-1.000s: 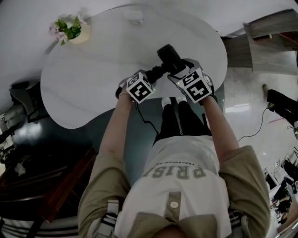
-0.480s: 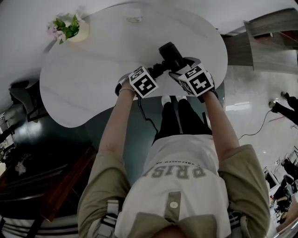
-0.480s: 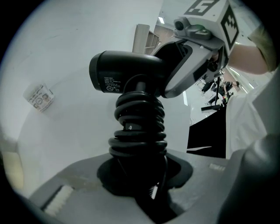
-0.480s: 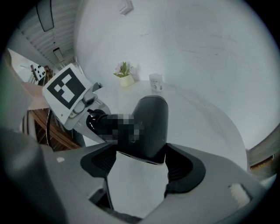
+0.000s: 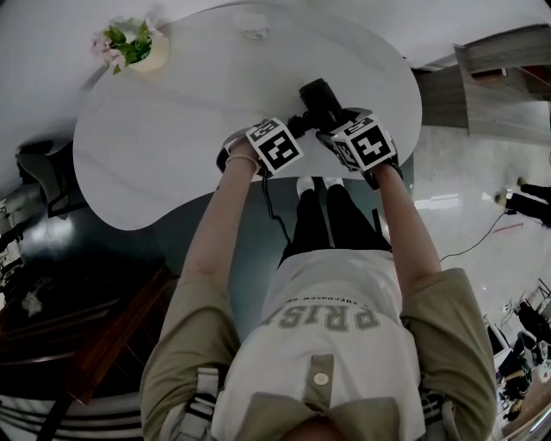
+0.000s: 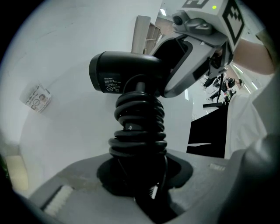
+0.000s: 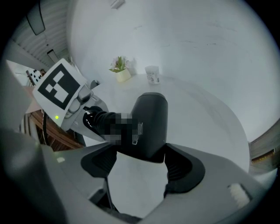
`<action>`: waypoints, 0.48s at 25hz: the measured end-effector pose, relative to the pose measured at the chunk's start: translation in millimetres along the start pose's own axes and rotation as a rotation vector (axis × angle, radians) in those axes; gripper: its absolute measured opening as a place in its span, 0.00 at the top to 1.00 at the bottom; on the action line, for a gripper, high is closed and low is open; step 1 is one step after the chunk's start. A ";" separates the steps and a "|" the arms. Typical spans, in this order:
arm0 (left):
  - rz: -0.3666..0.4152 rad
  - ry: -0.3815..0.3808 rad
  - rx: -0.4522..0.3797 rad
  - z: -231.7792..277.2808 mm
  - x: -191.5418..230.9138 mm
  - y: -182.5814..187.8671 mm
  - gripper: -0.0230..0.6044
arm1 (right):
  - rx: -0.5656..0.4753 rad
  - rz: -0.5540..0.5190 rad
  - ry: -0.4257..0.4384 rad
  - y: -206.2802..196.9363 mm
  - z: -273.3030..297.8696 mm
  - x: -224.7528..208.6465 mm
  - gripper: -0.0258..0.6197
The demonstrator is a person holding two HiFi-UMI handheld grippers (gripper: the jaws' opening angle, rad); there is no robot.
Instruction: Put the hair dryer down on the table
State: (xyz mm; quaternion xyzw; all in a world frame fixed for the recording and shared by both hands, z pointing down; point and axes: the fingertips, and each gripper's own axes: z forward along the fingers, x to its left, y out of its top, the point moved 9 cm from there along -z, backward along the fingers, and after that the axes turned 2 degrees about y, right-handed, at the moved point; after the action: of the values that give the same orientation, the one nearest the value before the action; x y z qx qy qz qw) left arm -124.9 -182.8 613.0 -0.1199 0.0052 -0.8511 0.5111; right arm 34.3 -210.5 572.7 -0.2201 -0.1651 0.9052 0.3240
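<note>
1. Starting with the biggest thing, the white tabletop [image 5: 155, 146] is smooth and rounded. The black hair dryer [image 5: 320, 96] is held over its near edge, in front of the person. No view shows whether it already touches the surface.
2. The hair dryer looks like hard, stiff plastic. I judge it to be of moderate weight and heavier at the barrel, so it may tip forward. The glossy barrel is probably slippery, so the handle is the better place to hold.
3. The left gripper [image 6: 140, 183] has its jaws closed on the handle, over the wrapped cord. The right gripper [image 7: 140, 175] has its jaws spread wide and clamped on both sides of the barrel.
4. The cord [image 6: 138, 127] is coiled tightly around the handle. It is soft and springy, so a grip over it could shift a little.
5. Only the head view shows where the dryer is over the tabletop, with the flower pot [image 5: 133, 50] and a small cup [image 5: 250, 26] well apart from it at the far side. Only the left gripper view shows the coil and the barrel's label. Only the right gripper view shows the barrel sitting between its jaws.
</note>
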 end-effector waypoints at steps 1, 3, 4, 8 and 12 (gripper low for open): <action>0.001 0.000 0.008 0.2 0.0 0.8 0.74 | 0.006 0.006 0.004 -0.3 0.6 -0.9 0.42; 0.002 0.001 0.021 0.5 0.2 2.1 0.74 | 0.018 0.015 0.011 -0.7 1.9 -2.5 0.42; 0.002 0.002 0.025 0.7 0.4 2.6 0.74 | 0.023 0.019 0.014 -0.7 2.5 -3.2 0.42; 0.004 0.002 0.039 1.8 0.8 3.9 0.74 | 0.040 0.035 0.027 -1.0 5.6 -5.1 0.42; 0.012 -0.011 0.057 1.7 1.6 4.9 0.74 | 0.057 0.067 0.033 -2.3 6.1 -6.9 0.42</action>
State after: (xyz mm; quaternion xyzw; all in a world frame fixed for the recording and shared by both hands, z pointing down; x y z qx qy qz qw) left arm -121.0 -186.4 614.3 -0.1101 -0.0210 -0.8470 0.5196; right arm 37.2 -214.2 580.8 -0.2311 -0.1262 0.9162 0.3022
